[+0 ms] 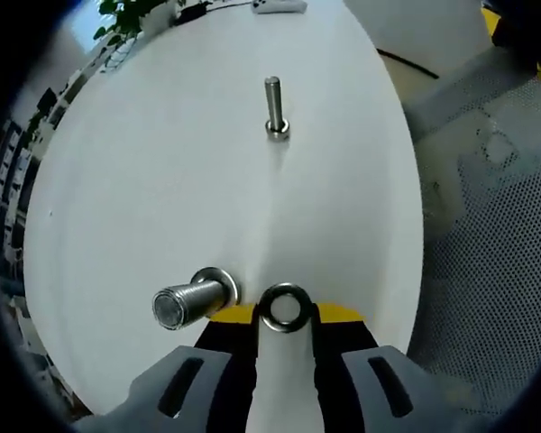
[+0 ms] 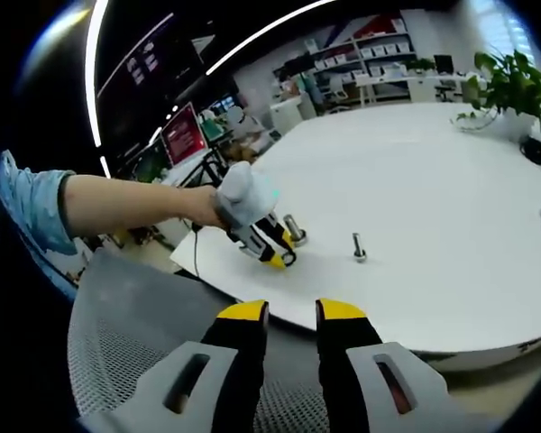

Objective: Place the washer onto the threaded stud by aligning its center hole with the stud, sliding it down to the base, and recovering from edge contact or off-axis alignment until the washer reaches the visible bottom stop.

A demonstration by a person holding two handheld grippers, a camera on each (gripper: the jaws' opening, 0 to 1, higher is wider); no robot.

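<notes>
My left gripper (image 1: 285,317) pinches the shiny ring-shaped washer (image 1: 284,308) just beside the threaded stud (image 1: 191,299); my right gripper (image 2: 291,316) hangs slightly parted, empty.

We see a broad white table (image 2: 451,207) in an open office, with a potted plant (image 2: 514,90) at its far edge. Behind it stand white shelves (image 2: 388,81), a red screen (image 2: 182,133) and curved ceiling light strips (image 2: 252,41); a grey mesh chair (image 1: 496,262) sits beside the table.

Two threaded studs (image 1: 197,298) (image 1: 273,106), one washer (image 1: 284,307), one white table (image 1: 162,180), one potted plant (image 2: 509,90).
</notes>
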